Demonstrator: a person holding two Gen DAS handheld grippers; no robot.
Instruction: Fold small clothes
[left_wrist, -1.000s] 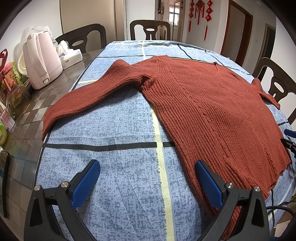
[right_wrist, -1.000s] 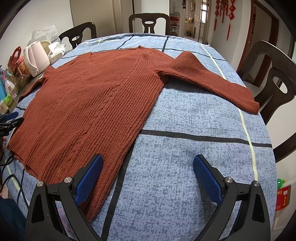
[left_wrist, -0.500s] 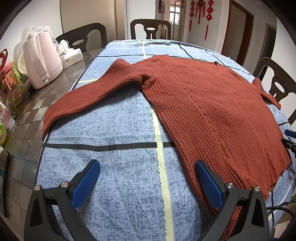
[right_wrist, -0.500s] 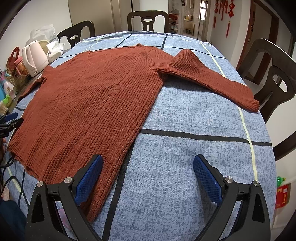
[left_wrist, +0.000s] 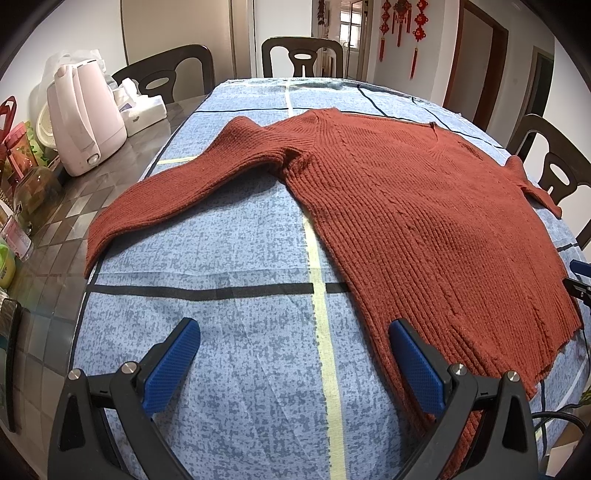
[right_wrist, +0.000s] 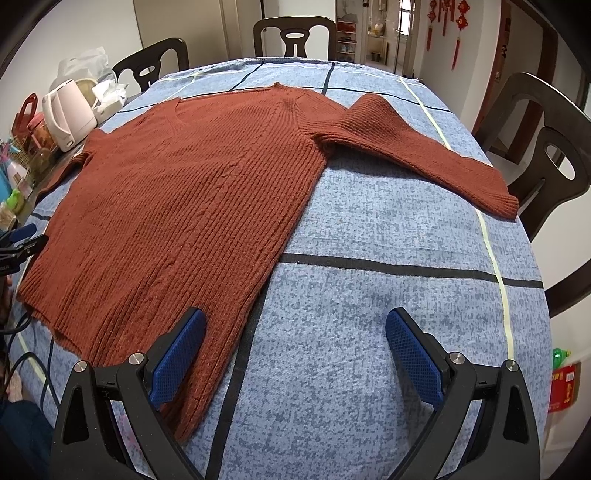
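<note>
I have the sweater (left_wrist: 417, 221) flat and face up on the desk (left_wrist: 236, 354), neck away from me, hem toward me, so its long axis runs straight out from both claws. Taking the sweater as my landmark: the left claw (left_wrist: 293, 363) hangs wide and empty over its near left hem corner, one pad above the knit and the other above bare cloth. The right claw (right_wrist: 295, 354) sits the same way at the near right hem corner, wide and holding nothing. Each sleeve angles out and back toward me; the left sleeve (left_wrist: 177, 192) lies ahead and outboard of the left claw, the right sleeve (right_wrist: 424, 151) ahead and outboard of the right. So each claw is nearer its own side. Whether the pads already touch the knit I can't quite tell. My guess is the next move is a side or sleeve fold inward.
</note>
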